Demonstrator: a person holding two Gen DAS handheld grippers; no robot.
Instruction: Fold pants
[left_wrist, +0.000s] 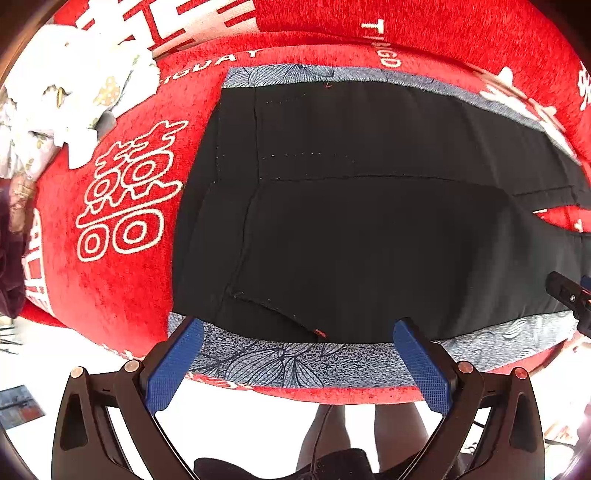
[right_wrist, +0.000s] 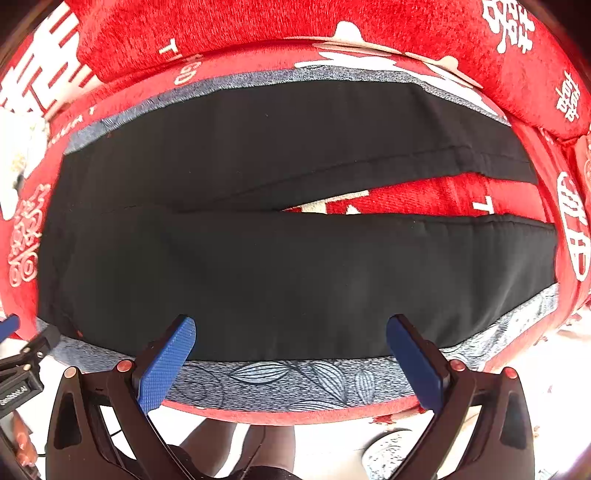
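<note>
- Both jaws stand wide apart and hold nothing: the left gripper (left_wrist: 298, 363) and the right gripper (right_wrist: 291, 362) each hover at 6 o'clock in their own view, over the near edge of the pants.
- One pair of black pants (left_wrist: 351, 221) lies flat on a blue-grey patterned cloth (left_wrist: 280, 360) spread over a red sofa (left_wrist: 122, 258).
- From the left wrist, the waist end with its pocket stitching sits toward 9 o'clock; the legs run off toward 3 o'clock.
- From the right wrist, two legs show: the near leg (right_wrist: 295, 280) fills the centre, the far leg (right_wrist: 295, 140) lies toward 12 o'clock, and they part toward 3 o'clock, with a wedge of red between them.
- Judged from this layout, the folding has not begun: the pants are spread out, with no leg laid over the other and no crosswise fold.
- Left to do, by that judgement: lay one leg onto the other, then fold the length.
- Count: one pair of pants, two legs, one patterned cloth, two grippers, four blue pads (left_wrist: 173, 369).
- Further out, one pale floral bundle (left_wrist: 74, 92) sits on the sofa at 10 o'clock in the left view, well apart from the pants.
</note>
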